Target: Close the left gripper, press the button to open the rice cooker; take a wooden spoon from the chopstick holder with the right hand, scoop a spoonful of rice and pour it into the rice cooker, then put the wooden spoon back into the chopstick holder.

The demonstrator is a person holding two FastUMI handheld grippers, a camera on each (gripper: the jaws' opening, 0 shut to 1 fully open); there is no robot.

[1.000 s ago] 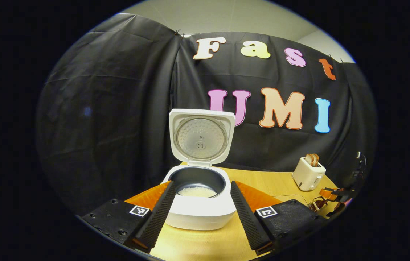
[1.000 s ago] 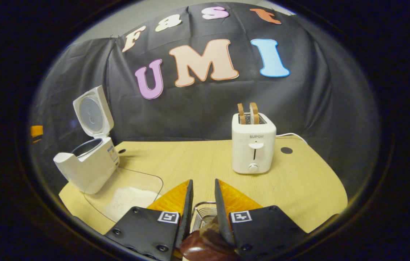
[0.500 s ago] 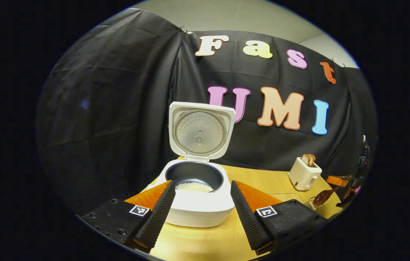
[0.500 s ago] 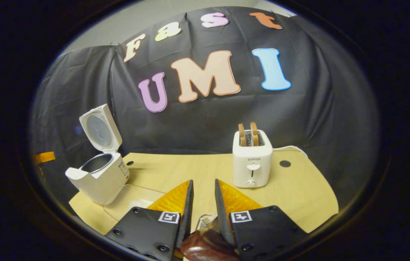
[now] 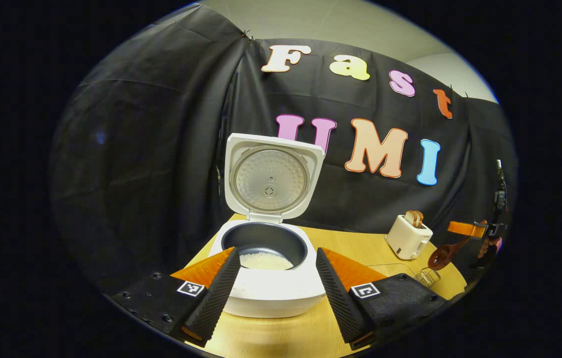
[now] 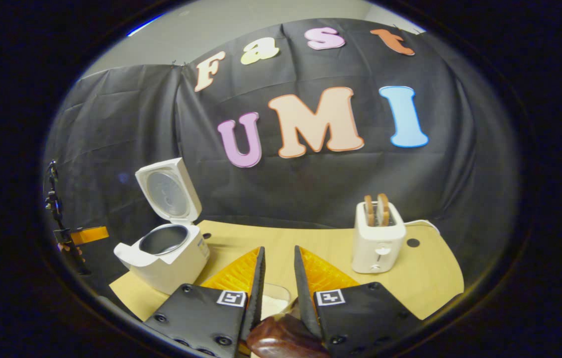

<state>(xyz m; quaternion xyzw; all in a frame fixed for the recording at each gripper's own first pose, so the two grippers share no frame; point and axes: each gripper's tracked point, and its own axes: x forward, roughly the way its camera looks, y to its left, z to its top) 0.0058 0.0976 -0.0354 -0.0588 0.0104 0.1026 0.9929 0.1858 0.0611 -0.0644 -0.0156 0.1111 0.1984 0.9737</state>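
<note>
Wooden spoon point(image 6: 283, 338) pinched between right gripper point(image 6: 279, 258) fingers — carry to rice.
Keep bowl level; left gripper point(image 5: 276, 258) holds nothing, fingers spread, before rice cooker point(image 5: 268, 278).

left gripper point(image 5: 276, 261) jaws apart, framing rice cooker point(image 5: 270, 278) | lid point(image 5: 271, 180) upright, rice in pot | wooden spoon point(image 5: 444, 253) raised above chopstick holder point(image 5: 426, 276), far right

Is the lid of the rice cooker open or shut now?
Open. The lid stands upright behind the rice cooker, and the dark inner pot with some rice is uncovered.
</note>
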